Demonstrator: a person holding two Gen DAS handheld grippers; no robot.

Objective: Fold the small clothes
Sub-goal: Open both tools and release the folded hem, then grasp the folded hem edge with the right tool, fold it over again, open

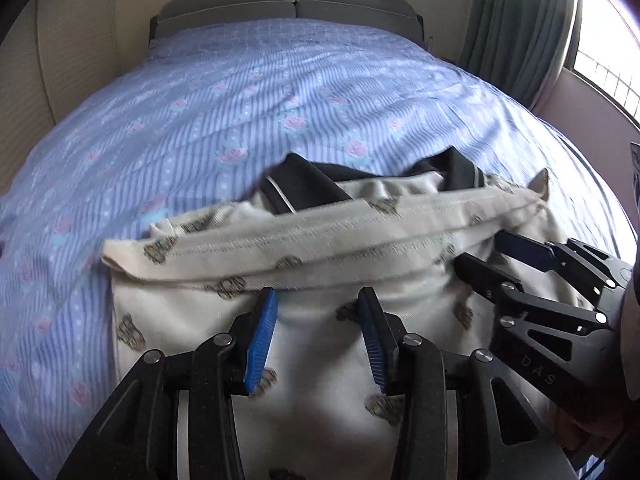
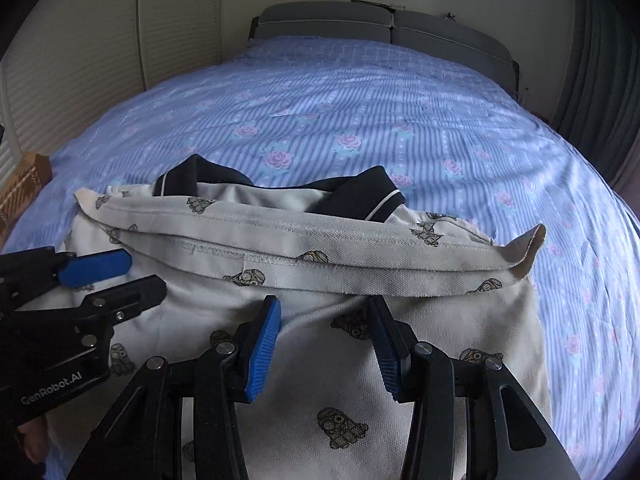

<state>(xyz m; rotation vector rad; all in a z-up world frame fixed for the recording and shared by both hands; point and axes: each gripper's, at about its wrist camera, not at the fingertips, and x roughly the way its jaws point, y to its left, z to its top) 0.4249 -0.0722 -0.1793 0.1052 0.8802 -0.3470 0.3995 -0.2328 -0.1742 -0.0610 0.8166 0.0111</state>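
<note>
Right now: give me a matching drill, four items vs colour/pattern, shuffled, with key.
Items:
1. shirt
2. collar
3. bedsheet
4. headboard

Descriptions:
A. grey
B. blue striped, pink roses
C. dark with a thin white line
D. cream with small printed figures

Pairs: 1-D, 2-C, 3-B, 4-A

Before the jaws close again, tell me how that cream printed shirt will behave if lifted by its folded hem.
The cream shirt will probably be floppy: its folded hem already sags and curls at one corner. It looks like thin, light knit, so it should lift easily. Its dark collar may slide out of line, since nothing pins it.
</note>
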